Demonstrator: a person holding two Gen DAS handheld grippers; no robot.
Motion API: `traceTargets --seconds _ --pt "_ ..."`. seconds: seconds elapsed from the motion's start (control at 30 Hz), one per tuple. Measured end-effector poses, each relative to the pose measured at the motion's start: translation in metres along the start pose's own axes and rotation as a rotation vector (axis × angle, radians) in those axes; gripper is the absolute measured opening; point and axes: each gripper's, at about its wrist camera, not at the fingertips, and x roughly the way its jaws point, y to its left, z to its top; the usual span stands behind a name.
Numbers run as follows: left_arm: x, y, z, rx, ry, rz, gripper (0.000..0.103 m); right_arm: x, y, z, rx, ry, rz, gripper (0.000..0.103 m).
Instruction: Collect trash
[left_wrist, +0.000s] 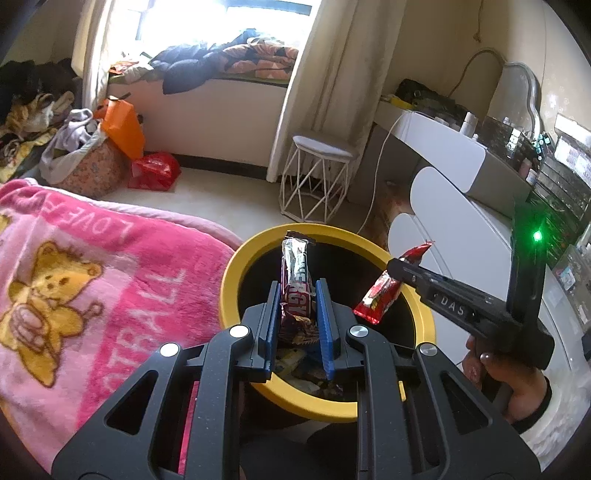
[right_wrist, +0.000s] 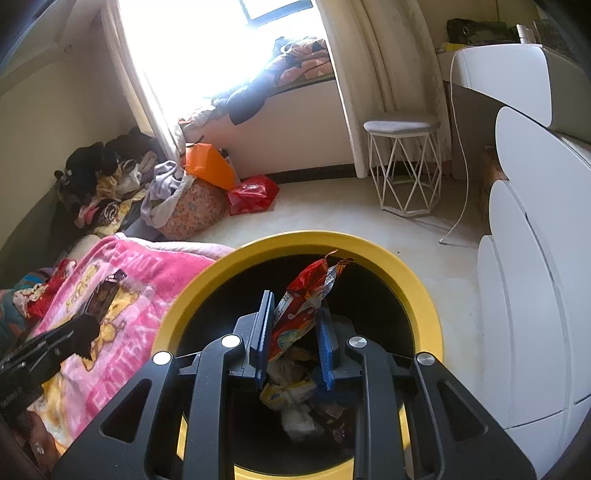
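Hovering inside the yellow bin (left_wrist: 236, 266) rim, your left gripper (left_wrist: 297, 314) pinches an "ENERGY" wrapper (left_wrist: 295, 273); your right gripper (right_wrist: 295, 332) pinches a red wrapper (right_wrist: 299, 306).

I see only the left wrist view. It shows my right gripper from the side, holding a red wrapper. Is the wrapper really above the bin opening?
Observer: Yes. In the right wrist view, the red wrapper in the right gripper has the dark opening of the yellow bin behind it.
Operator: Is the bin full?
Observer: No. White crumpled paper lies low inside.
Operator: Is any trash left on the bed?
Observer: A red item lies at the edge of the pink blanket. I cannot tell what it is.
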Motion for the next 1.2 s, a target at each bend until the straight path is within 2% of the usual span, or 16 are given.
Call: traceTargets --seconds 0.6,0.73,0.83,0.87,1.13,1.2 --pt "0.046 -0.010 0.005 0.024 0.082 -0.010 0.015 0.009 -0.008 -0.013 -0.006 0.058 -0.016 0.023" --pt "0.053 -0.010 0.006 0.024 0.096 -0.017 0.017 0.008 -0.010 -0.014 -0.006 0.062 -0.014 0.027" --pt "0.055 -0.010 0.006 0.026 0.099 -0.015 0.034 0.005 -0.011 -0.015 -0.005 0.059 -0.016 0.031" --pt "0.054 -0.010 0.007 0.024 0.097 -0.016 0.043 0.003 -0.012 -0.015 -0.005 0.058 -0.018 0.032" --pt "0.042 -0.006 0.005 0.012 0.075 -0.007 0.069 -0.005 -0.012 -0.018 -0.015 0.046 -0.027 0.050" --pt "0.038 -0.004 0.005 0.004 0.069 0.000 0.079 -0.008 -0.011 -0.019 -0.019 0.042 -0.029 0.054"
